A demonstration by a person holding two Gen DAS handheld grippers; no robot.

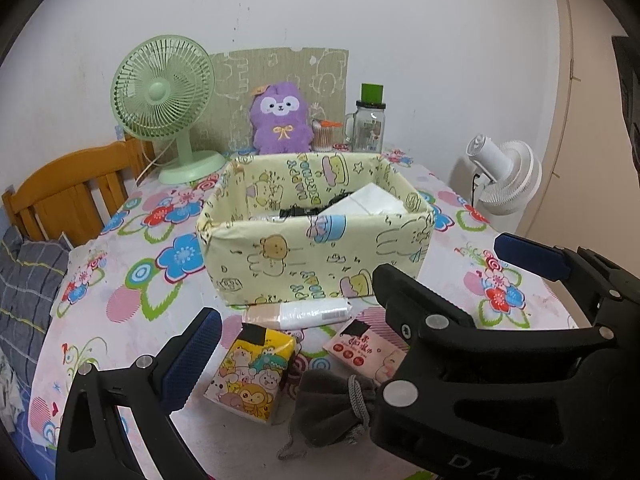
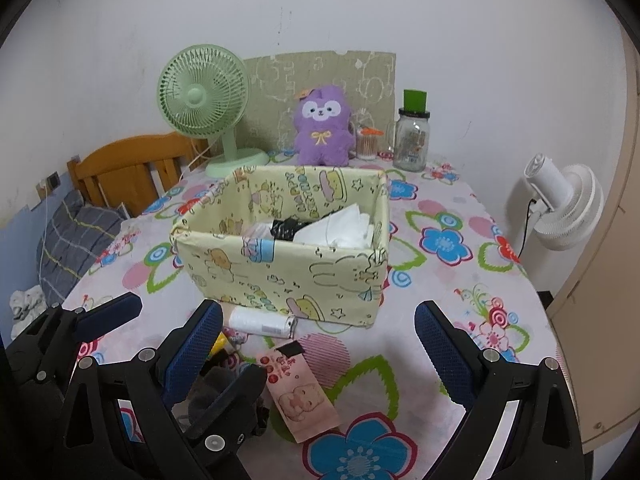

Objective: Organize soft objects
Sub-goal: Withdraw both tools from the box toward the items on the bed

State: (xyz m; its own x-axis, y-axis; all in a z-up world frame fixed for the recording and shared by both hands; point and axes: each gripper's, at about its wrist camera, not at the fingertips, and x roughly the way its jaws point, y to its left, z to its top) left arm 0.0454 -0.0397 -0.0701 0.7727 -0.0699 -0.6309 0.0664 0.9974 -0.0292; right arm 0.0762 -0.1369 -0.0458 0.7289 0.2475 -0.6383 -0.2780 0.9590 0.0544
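The pale yellow fabric-covered storage box with cartoon print (image 2: 288, 264) stands mid-desk on the floral tablecloth of the desk (image 2: 440, 288) and already holds white soft packs (image 2: 344, 224) and a black item (image 2: 286, 227), so the task appears partly complete. Four soft objects remain outside, in front of the box: a white plastic-wrapped roll (image 1: 308, 314) just beside its front wall, a yellow cartoon-printed tissue pack (image 1: 250, 376), a pink flat wet-wipe packet (image 2: 302, 396), and a grey drawstring fabric pouch (image 1: 328, 408). The left tool (image 1: 296, 344) is held apart above the tissue pack and pouch, gripping nothing. The right tool (image 2: 320, 344) is likewise spread apart, empty, above the pink packet.
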